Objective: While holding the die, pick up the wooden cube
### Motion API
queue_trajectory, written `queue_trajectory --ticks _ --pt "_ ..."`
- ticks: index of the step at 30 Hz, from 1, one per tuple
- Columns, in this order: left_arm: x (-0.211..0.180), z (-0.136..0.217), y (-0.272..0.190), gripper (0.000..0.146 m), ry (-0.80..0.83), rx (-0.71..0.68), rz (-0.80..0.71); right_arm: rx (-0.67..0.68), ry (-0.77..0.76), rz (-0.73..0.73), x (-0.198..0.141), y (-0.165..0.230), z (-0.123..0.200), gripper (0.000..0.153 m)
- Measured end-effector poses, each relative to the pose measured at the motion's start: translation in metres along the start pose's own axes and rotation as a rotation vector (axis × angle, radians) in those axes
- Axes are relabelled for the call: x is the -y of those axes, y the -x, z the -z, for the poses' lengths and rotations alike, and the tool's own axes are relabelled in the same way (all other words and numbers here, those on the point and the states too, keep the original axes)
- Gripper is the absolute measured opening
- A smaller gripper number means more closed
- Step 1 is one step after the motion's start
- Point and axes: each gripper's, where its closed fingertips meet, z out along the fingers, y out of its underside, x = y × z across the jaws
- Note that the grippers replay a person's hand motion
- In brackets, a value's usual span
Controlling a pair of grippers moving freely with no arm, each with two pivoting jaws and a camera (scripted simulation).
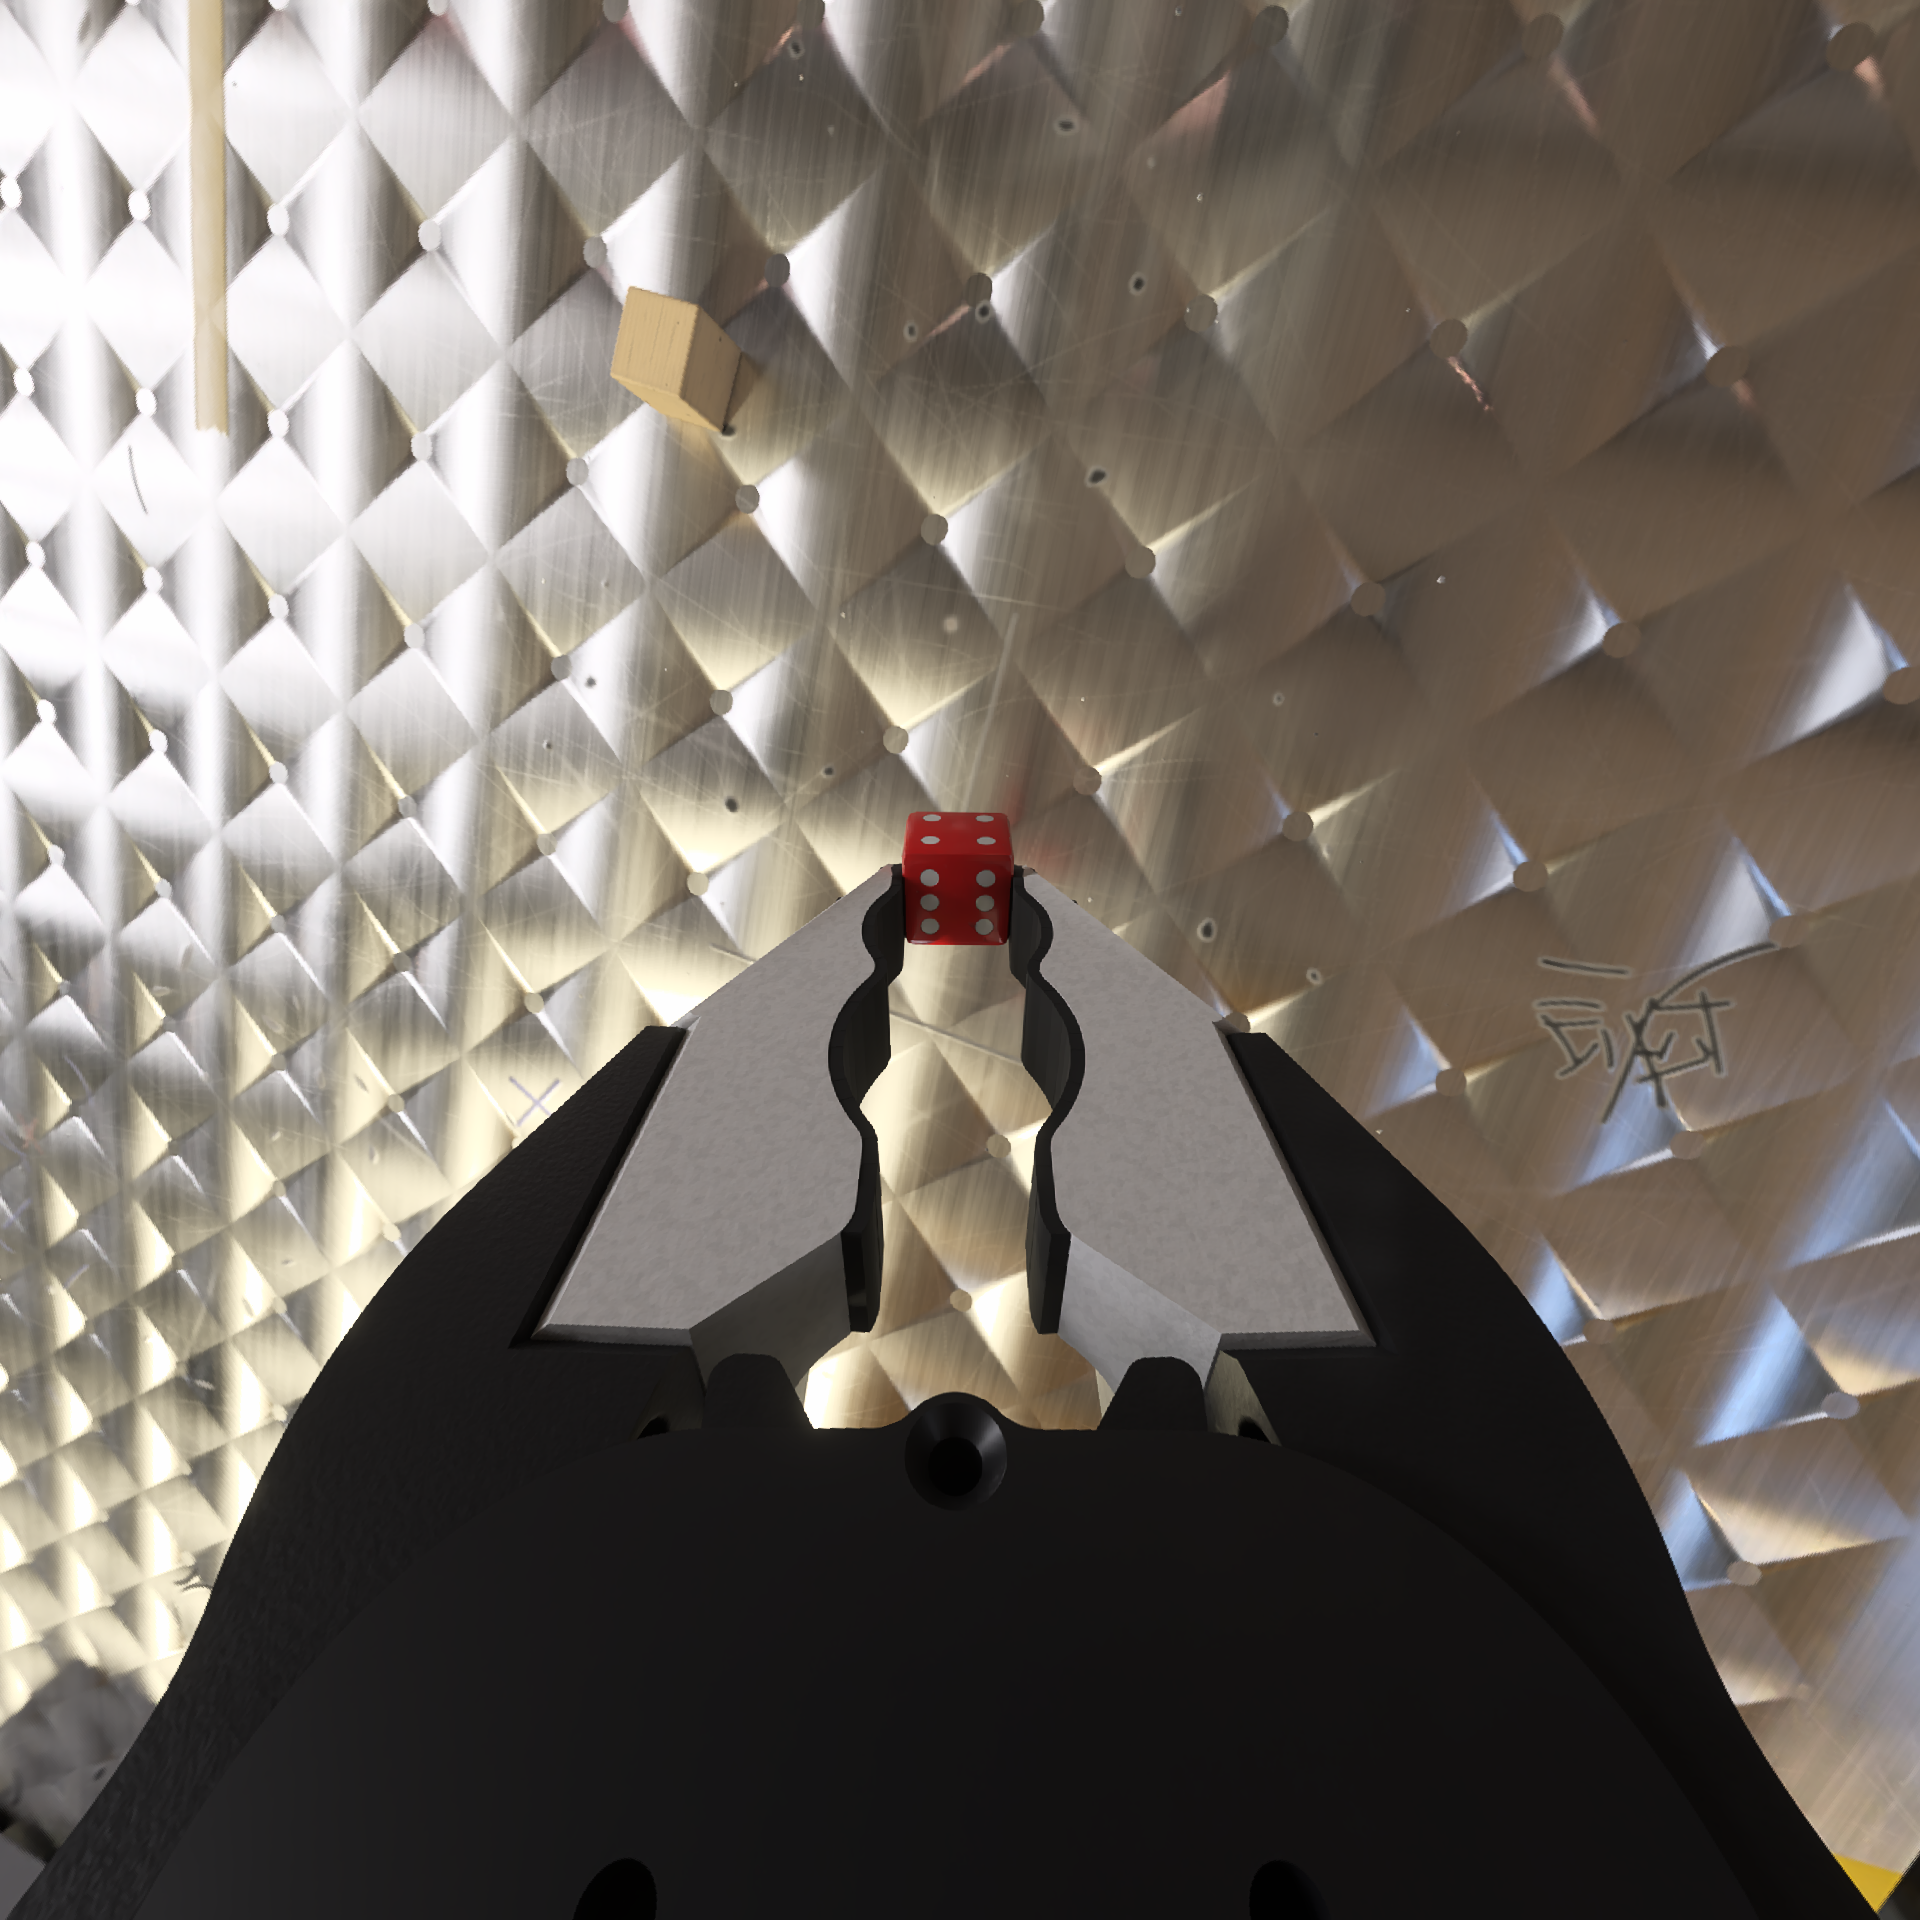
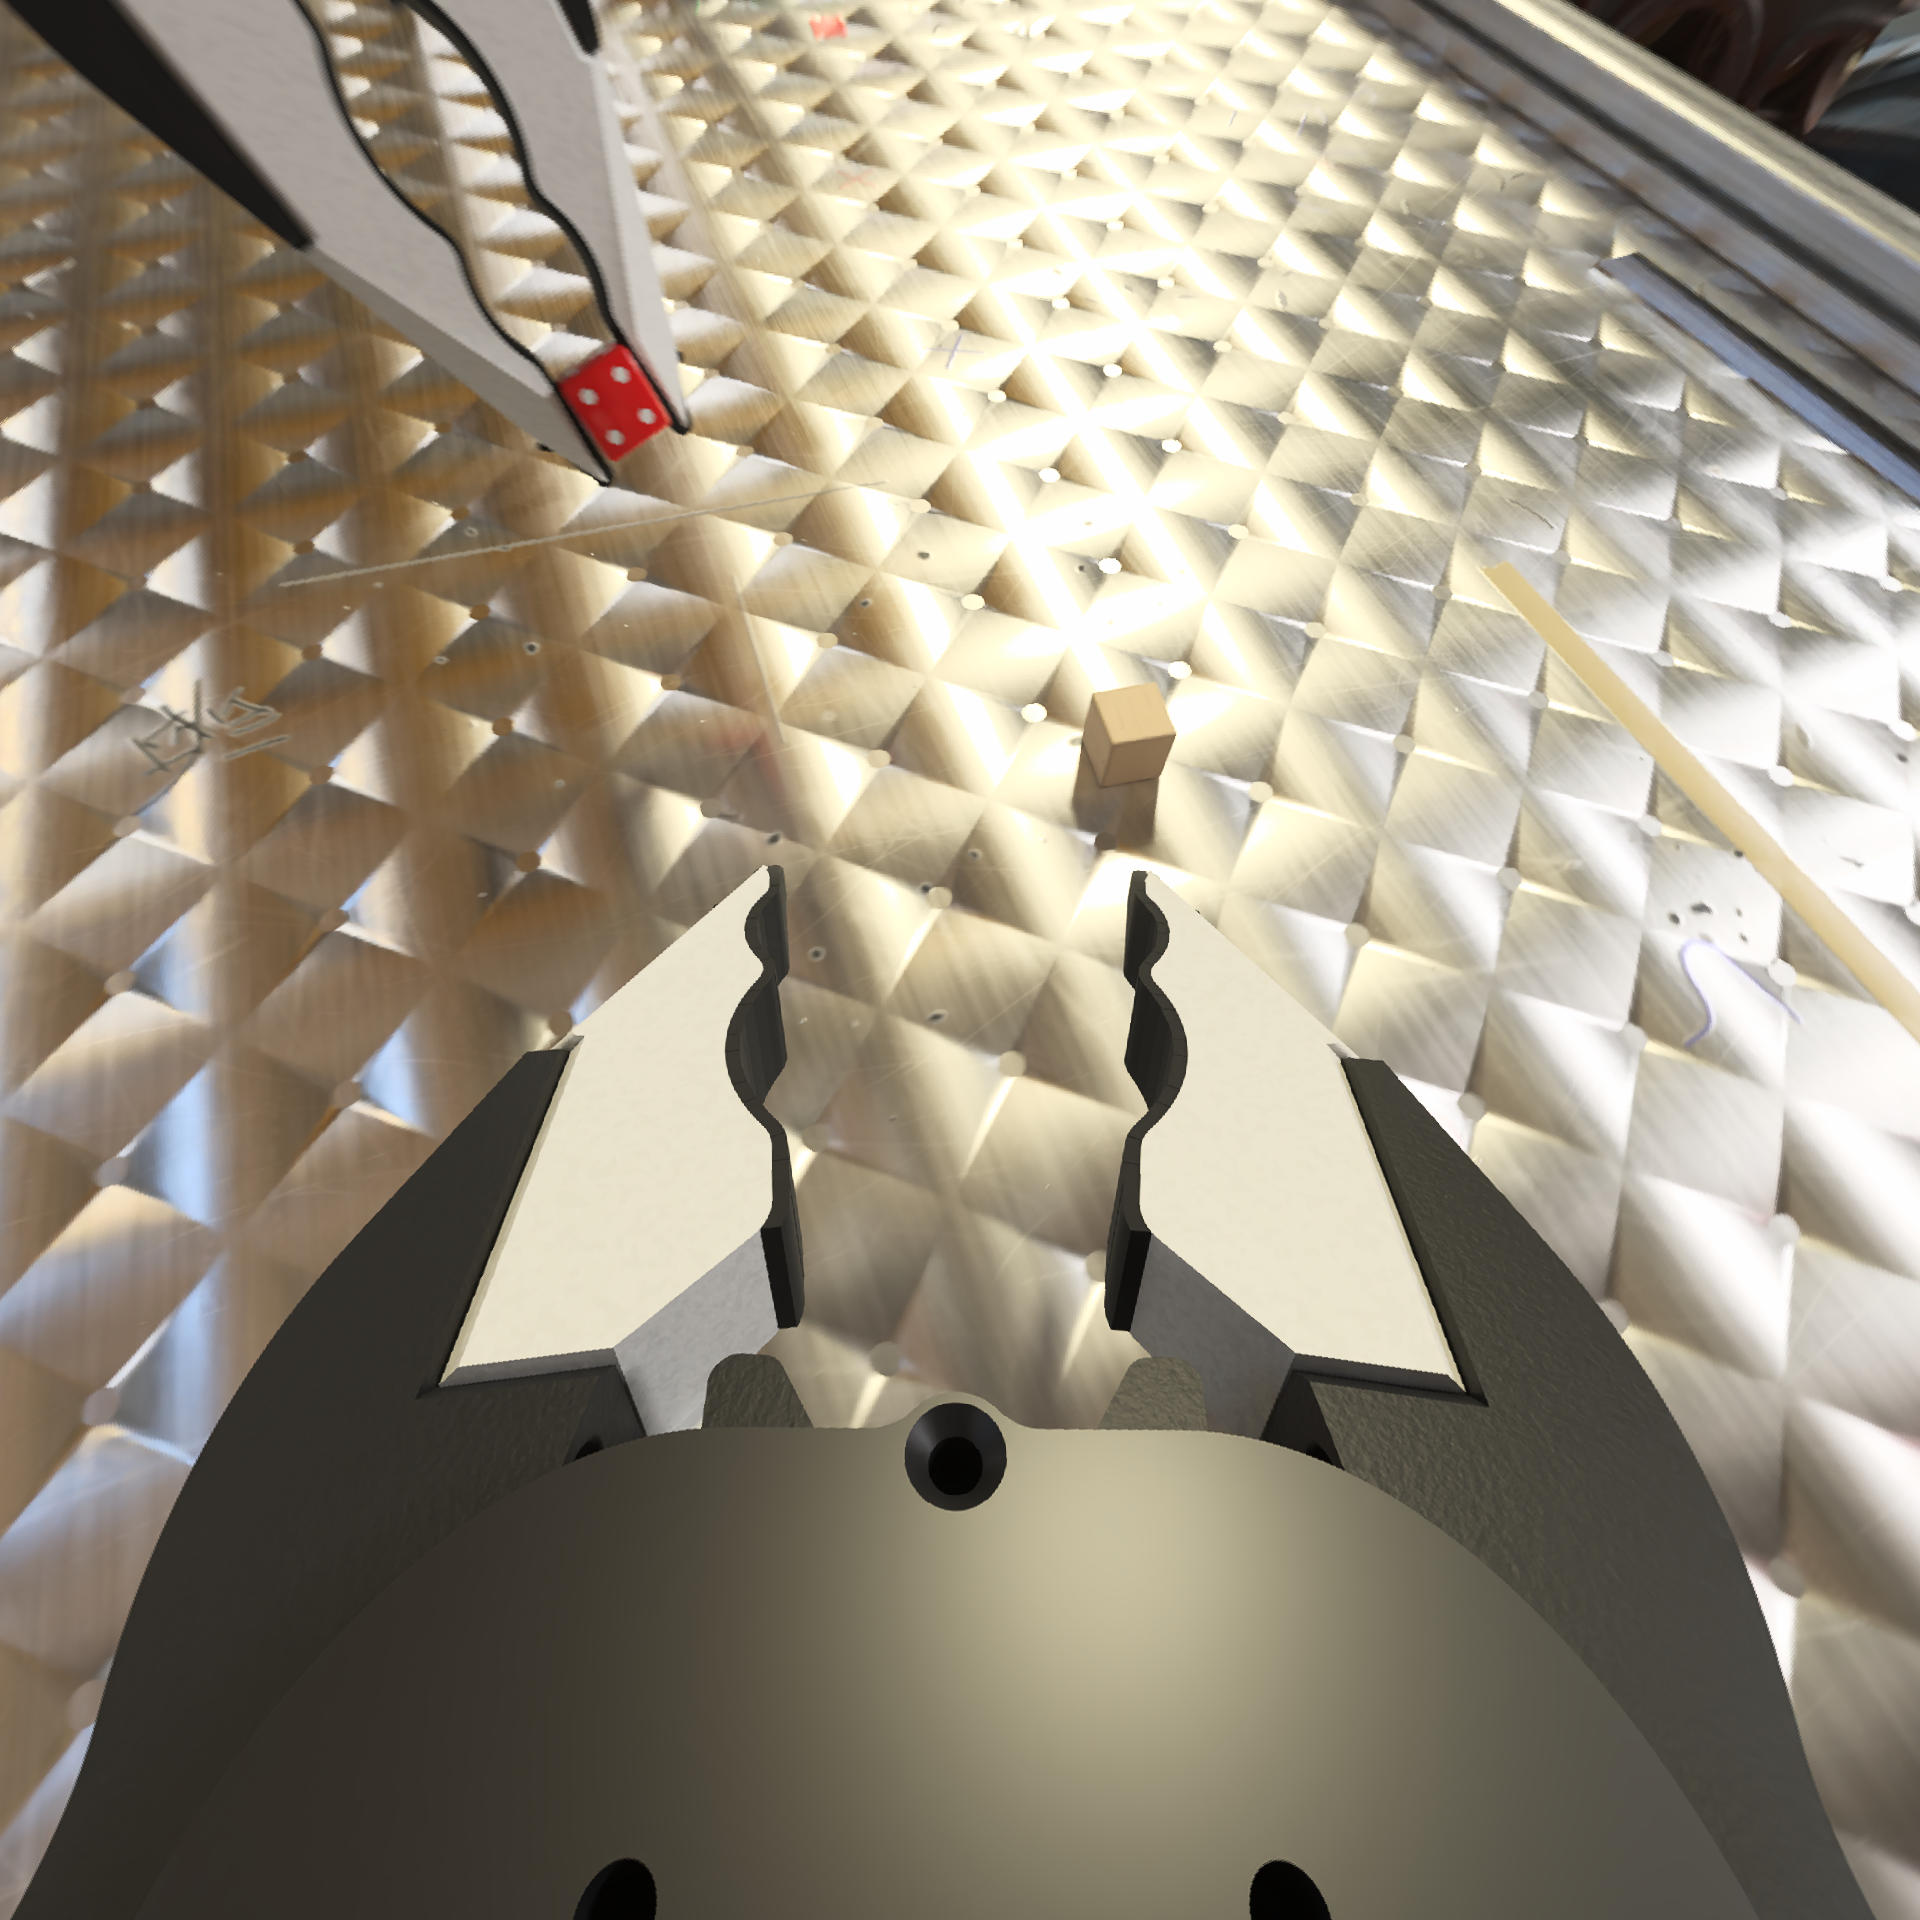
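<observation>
My left gripper (image 1: pixel 956 883) is shut on a red die with white pips (image 1: pixel 956 878), pinched at the fingertips above the metal table. The same gripper (image 2: pixel 642 442) and die (image 2: pixel 615 403) show at the upper left of the right wrist view. A small wooden cube (image 1: pixel 675 355) sits on the table, ahead and to the left of the left gripper. In the right wrist view the cube (image 2: pixel 1127 736) lies just beyond my right gripper (image 2: pixel 956 883), slightly right of its centre line. The right gripper is open and empty, its fingertips short of the cube.
The table (image 2: pixel 1351 416) is shiny quilted metal with small holes. A thin pale wooden stick (image 2: pixel 1704 800) lies to the right of the cube; it also shows in the left wrist view (image 1: pixel 210 208). A raised metal rail (image 2: pixel 1714 187) runs along the far right edge.
</observation>
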Motion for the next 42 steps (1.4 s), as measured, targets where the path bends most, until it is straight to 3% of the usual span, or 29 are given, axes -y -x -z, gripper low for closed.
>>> queue_trajectory --ticks 9,15,36,42 --pt "-0.018 -0.007 -0.007 0.019 -0.002 -0.036 0.035 0.054 0.18 0.085 0.002 -0.045 -0.057 0.066" --pt "-0.019 -0.017 -0.007 0.019 0.01 -0.052 0.032 0.085 0.218 0.096 0.003 -0.056 -0.079 0.061" --pt "-0.011 -0.024 0.002 0.019 0.037 -0.055 0.009 0.174 0.268 0.145 -0.001 -0.05 -0.095 0.037" --pt "-0.016 -0.023 0.005 0.019 0.033 -0.047 0.023 0.201 0.261 0.141 -0.003 -0.046 -0.095 0.019"
